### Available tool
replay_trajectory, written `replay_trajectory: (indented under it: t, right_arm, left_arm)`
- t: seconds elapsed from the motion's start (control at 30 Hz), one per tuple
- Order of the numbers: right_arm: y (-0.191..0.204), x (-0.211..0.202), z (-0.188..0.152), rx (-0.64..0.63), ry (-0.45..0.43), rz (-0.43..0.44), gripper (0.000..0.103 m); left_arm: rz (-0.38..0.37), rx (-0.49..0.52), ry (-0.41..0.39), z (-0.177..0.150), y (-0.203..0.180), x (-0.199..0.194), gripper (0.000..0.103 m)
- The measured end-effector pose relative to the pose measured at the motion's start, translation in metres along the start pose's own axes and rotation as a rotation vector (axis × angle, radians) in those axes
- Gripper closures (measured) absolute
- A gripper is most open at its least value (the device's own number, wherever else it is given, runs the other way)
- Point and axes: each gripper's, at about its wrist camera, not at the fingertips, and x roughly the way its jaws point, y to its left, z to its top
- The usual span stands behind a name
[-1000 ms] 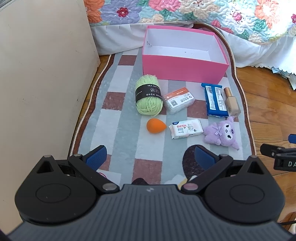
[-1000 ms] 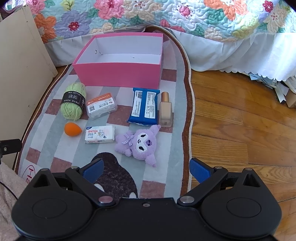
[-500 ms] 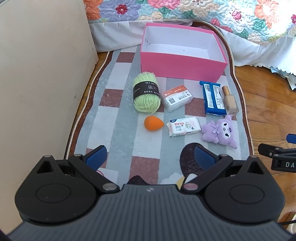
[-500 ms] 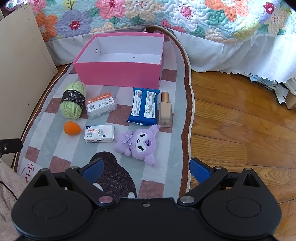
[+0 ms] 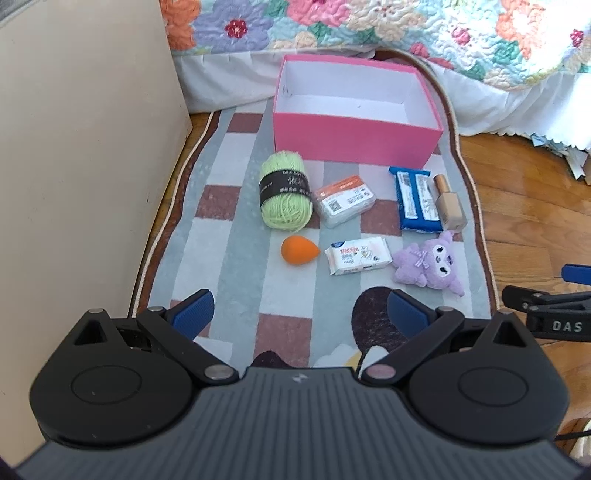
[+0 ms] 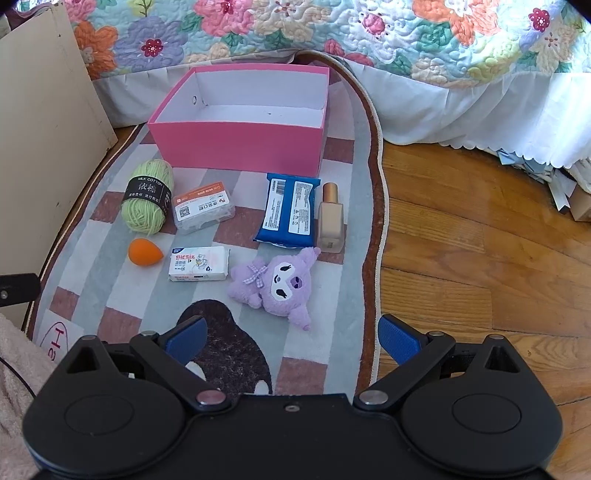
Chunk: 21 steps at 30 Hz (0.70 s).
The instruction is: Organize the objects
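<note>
Both my tongs, left tongs [image 5: 299, 310] and right tongs [image 6: 291, 338], gape wide, holding nothing, near the rug [image 6: 332, 295]. Pink box [image 6: 240, 147] far, plush [image 6: 280, 284] nearest right tongs.

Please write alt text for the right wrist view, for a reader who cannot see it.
The open, empty right gripper hovers over a patterned rug where seven items lie before an empty pink box: green yarn, clear case, blue packet, foundation bottle, orange sponge, tissue pack, purple plush. A floral quilt lies behind.
</note>
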Motion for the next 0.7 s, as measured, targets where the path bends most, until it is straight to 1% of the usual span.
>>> replay_trajectory:
  t: [0.13,0.33,0.4,0.47,0.57,0.7]
  right_arm:
    - [-0.003,-0.005,0.002,-0.008,-0.011,-0.009,0.003]
    - [-0.012,-0.012,0.007,-0.012,-0.036,0.004,0.003]
    - [-0.015,-0.013,0.009,-0.018,-0.052,0.021,0.003]
    - [-0.016,-0.015,0.012,-0.037,-0.065,0.042,0.003]
    - [-0.014,-0.021,0.019,-0.085,-0.107,0.078,0.003]
    - [-0.012,-0.031,0.033,-0.175,-0.225,0.16,0.002]
  left_arm:
    - [0.0,-0.004,-0.011,0.002,0.0,-0.005,0.001]
    - [0.0,-0.029,0.001,0.006,0.006,0.0,0.001]
    - [0.0,-0.045,0.013,0.007,0.007,0.004,0.003]
    - [0.0,-0.03,0.014,0.012,0.007,0.006,0.003]
    - [-0.008,-0.006,-0.001,0.025,0.007,0.005,0.003]
    - [-0.062,0.01,-0.014,0.047,0.007,0.011,0.003]
